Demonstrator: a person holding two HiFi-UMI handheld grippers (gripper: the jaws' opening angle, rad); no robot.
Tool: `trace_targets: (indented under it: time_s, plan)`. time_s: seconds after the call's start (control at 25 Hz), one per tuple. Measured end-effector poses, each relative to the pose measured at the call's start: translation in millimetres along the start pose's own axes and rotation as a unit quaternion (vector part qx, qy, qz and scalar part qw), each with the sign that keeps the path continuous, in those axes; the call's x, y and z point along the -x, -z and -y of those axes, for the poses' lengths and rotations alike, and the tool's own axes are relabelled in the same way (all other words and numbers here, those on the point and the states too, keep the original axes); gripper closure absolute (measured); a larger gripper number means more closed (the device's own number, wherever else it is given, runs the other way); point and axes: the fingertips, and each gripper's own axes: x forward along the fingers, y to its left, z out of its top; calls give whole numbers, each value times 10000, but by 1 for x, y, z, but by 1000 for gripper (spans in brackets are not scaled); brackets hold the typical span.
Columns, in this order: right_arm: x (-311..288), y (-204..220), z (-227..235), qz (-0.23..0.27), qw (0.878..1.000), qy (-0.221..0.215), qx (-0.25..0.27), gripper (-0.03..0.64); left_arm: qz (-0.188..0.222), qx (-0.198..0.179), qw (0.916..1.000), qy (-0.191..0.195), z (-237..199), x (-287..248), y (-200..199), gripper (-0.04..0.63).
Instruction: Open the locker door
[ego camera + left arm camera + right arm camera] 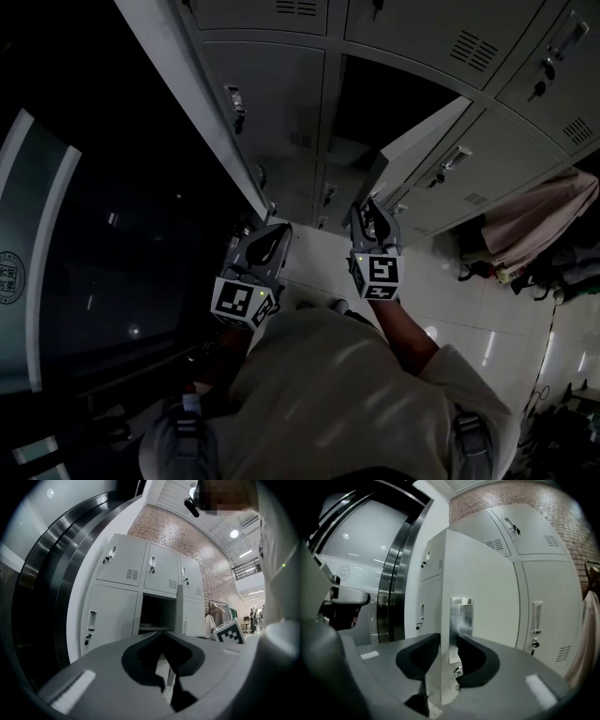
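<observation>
There are two grippers and one open door. The left gripper view shows six gray lockers [123, 564], three on top and three below. The locker door [424, 142] in the middle of the lower row is swung out. It stands at the right edge of its dark hole. The right gripper [449, 640] has the door's free edge between its jaws. One jaw presses on each side, by the shiny silver handle plate [461, 618]. The door is flat, plain and pale gray. The left gripper [162, 634] is off to the left, apart from the door. Its jaws are closed tip to tip and hold nothing.
</observation>
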Motion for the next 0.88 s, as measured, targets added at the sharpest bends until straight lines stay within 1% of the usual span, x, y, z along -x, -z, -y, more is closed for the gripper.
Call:
trace_targets:
  time_s: [0.16,0.28,0.48,0.56,0.6,0.64,0.84,0.88]
  plan:
    - [35,-1,17,82,9999,36,-68,474,-27,33,9999,162,12,-12,4,460]
    - [56,1,34,185,9997,113,78,471,-63,70,9995,307,23,-21,8,460]
    - [78,1,55,68,9996,282,-8,471,-72,95,9983,577,47,-37,7,460]
    - [83,0,61,71,9995,313,-64,463,-61,90,9976,679,56,-42,4,460]
    - [86,0,63,82,9994,327,-80,448,-55,84,9974,715,60,-43,2,460]
    - [88,-1,65,85,9994,334,-86,432,-59,73,9973,730,62,-44,2,460]
    - [94,0,71,-14,9995,329,-35,412,-153,66,9971,745,70,-43,8,460]
    - [95,0,71,-23,9995,315,-20,394,-169,72,9970,747,72,-42,9,460]
